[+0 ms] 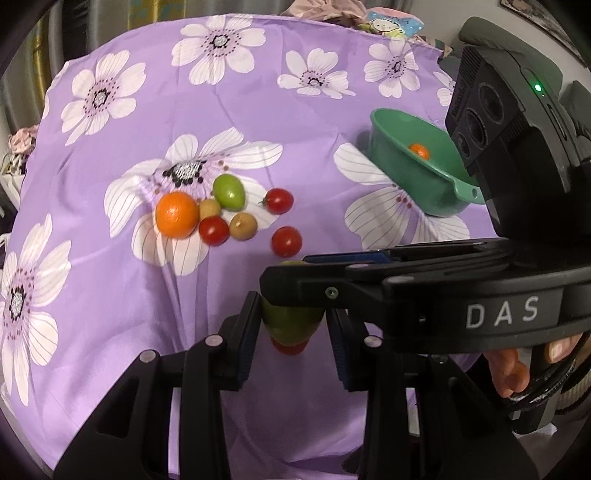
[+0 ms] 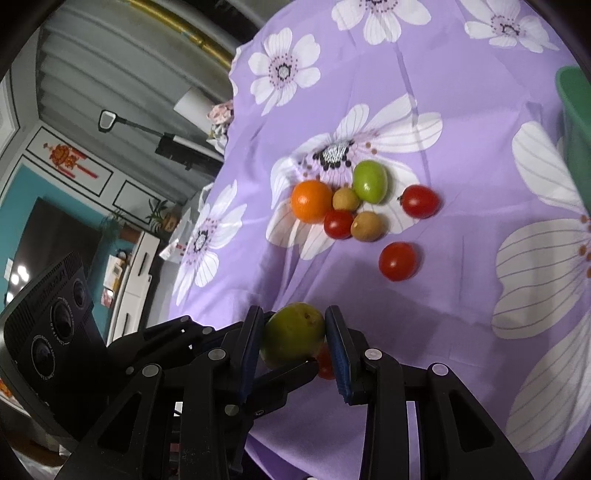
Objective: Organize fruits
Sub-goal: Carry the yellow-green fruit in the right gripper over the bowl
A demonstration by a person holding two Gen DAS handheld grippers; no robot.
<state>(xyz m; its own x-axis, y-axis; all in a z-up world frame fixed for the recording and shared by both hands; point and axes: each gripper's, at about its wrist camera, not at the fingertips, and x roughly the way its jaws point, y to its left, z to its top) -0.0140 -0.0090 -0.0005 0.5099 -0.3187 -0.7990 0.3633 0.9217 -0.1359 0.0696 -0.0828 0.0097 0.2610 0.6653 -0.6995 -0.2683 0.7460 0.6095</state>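
Observation:
A green plum-like fruit hangs just above the cloth, gripped from two sides. My left gripper is shut on it. My right gripper crosses in front and is shut on it too. One left finger shows under the fruit. A red tomato lies beneath, partly hidden. Farther out sit an orange, a second green fruit, two tan fruits and three more tomatoes. The green bowl holds a small orange.
A purple floral cloth covers the table and drops off at its left edge. Clothes and a bag lie at the far edge. A person's hand holds the right gripper. Furniture stands beyond the table's left side.

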